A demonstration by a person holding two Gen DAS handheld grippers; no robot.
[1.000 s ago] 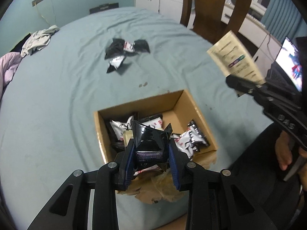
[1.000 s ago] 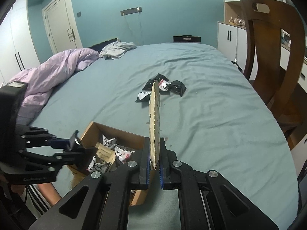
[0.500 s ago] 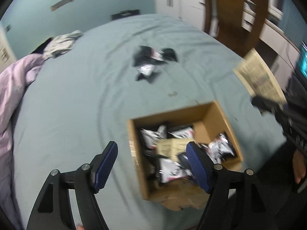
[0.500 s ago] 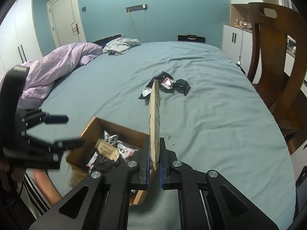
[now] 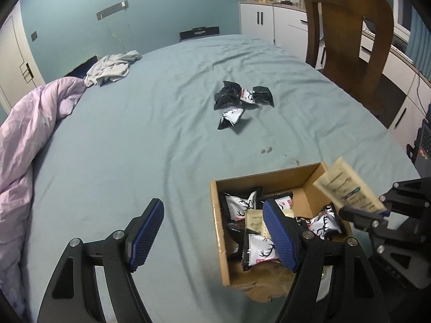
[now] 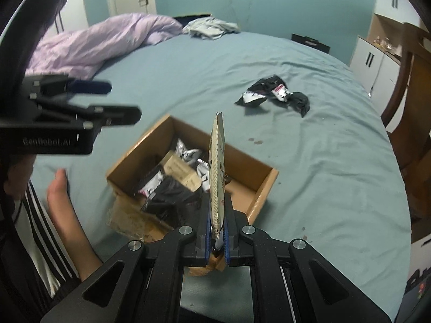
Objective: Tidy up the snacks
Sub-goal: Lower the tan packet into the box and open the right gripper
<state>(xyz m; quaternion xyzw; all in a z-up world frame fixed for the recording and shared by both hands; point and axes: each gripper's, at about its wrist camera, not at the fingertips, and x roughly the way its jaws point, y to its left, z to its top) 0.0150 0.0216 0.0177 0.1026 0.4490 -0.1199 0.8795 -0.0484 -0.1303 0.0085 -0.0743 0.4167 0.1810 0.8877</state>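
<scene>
An open cardboard box [image 5: 269, 180] [image 6: 250, 167] sits on the bed and holds several black-and-white and beige snack packets [image 5: 260, 247]. My left gripper [image 5: 212, 231] is open and empty, above the box's left edge; it also shows in the right wrist view [image 6: 107, 99]. My right gripper [image 6: 216, 238] is shut on a flat beige snack packet [image 6: 218, 167], held edge-on over the box's near right side; the packet also shows in the left wrist view [image 5: 347, 188]. A small pile of black snack packets [image 5: 239, 99] [image 6: 274, 92] lies further out on the bed.
The teal bedsheet [image 5: 134, 148] covers the bed. A lilac duvet [image 5: 24, 134] is bunched at the left, grey clothes [image 5: 113, 66] beyond it. A wooden chair [image 5: 353, 32] and white cabinets [image 5: 269, 18] stand at the right. A person's bare arm [image 6: 67, 207] rests left of the box.
My left gripper let the black packet go into the box, opened wide and moved left and up. My right gripper brought the beige packet over the box.
</scene>
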